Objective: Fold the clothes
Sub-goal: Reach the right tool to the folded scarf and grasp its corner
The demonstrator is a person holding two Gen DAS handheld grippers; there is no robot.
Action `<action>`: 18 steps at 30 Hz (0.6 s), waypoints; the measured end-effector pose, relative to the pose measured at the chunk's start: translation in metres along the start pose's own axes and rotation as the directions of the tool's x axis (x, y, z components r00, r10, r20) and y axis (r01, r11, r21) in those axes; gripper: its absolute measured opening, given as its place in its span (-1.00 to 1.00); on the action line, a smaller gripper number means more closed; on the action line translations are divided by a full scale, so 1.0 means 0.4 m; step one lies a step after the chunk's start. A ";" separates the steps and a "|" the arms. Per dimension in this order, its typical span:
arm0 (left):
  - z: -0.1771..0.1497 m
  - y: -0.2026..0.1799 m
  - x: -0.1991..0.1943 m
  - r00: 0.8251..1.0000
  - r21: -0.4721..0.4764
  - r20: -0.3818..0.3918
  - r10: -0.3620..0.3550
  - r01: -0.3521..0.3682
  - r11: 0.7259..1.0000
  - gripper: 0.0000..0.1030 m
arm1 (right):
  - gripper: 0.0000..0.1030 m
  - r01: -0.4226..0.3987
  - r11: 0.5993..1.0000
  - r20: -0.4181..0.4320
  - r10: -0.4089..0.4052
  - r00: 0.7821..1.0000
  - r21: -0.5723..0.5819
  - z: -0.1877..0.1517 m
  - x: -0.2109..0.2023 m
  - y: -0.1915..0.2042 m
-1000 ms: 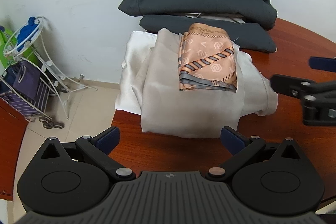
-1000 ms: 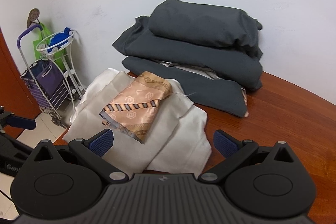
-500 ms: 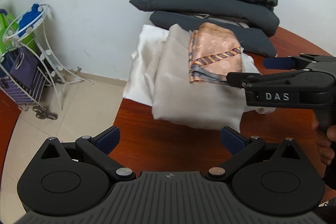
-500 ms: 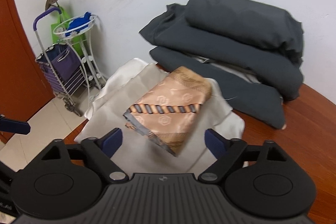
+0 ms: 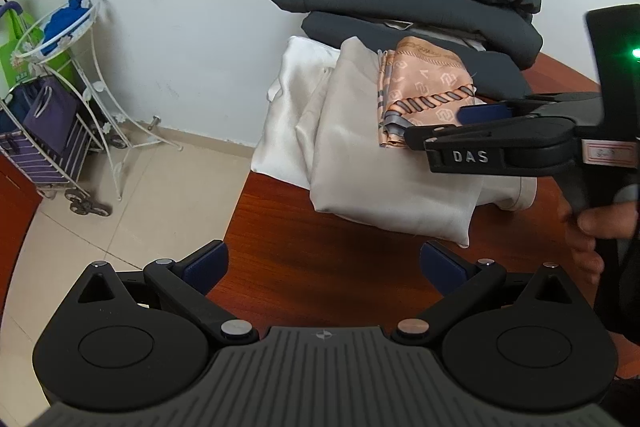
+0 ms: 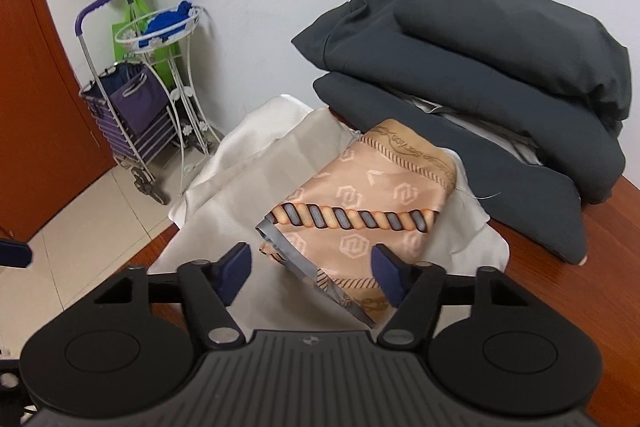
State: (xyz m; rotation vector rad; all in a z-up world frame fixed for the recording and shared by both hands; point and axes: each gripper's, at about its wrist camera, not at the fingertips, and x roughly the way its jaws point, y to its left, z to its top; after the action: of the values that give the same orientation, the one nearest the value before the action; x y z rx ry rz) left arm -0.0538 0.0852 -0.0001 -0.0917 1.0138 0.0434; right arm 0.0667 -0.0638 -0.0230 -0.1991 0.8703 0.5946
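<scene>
White wall and a tiled floor framed the reddish wooden bench (image 5: 320, 259), with a wire stand (image 5: 68, 39) and a purple trolley (image 6: 132, 115) at the left of both views. Dark grey folded clothes (image 6: 500, 67) were stacked at the upper right. Just in front of them lay a cream garment (image 5: 372, 163), folded flat, and on top of it, at frame centre in the right wrist view, rested a peach patterned scarf (image 6: 372, 211) folded into a neat rectangle.

The right tool (image 6: 312, 267) hung just above the scarf's near edge with its jaws spread to either side of it, holding nothing. The left tool (image 5: 324, 259) hovered over bare wood at the bottom of its frame, jaws wide apart and empty.

The scarf looked satiny: light, limp and probably slippery, likely to slide off or spill open if lifted by 1 layer. Pinching all layers at the near grey-bordered corner seemed the surest hold.
</scene>
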 end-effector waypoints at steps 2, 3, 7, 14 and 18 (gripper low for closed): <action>-0.003 0.005 -0.002 1.000 -0.009 -0.001 0.002 -0.002 1.000 0.99 | 0.15 0.000 1.000 -0.007 0.000 1.000 -0.005 0.003 0.012 0.004; -0.005 0.007 -0.002 1.000 -0.014 -0.001 0.004 -0.004 1.000 0.99 | 0.13 0.000 1.000 -0.011 0.000 1.000 -0.007 0.004 0.018 0.006; -0.008 0.013 -0.004 1.000 -0.026 -0.003 0.013 -0.013 1.000 0.99 | -0.39 0.000 1.000 -0.025 -0.001 1.000 -0.017 0.009 0.041 0.013; -0.004 0.008 -0.002 1.000 -0.024 0.005 0.001 -0.001 1.000 0.99 | -0.97 0.000 0.997 -0.002 0.000 1.000 0.071 -0.002 0.012 -0.047; 0.002 0.000 0.002 1.000 -0.014 0.008 -0.010 0.010 1.000 0.99 | -0.98 0.014 0.990 0.029 -0.018 0.999 0.141 -0.026 -0.040 -0.086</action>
State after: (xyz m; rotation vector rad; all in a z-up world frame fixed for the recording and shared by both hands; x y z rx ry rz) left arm -0.0530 0.0852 -0.0003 -0.1092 1.0051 0.0418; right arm 0.0713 -0.1028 -0.0200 -0.0686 0.8774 0.5177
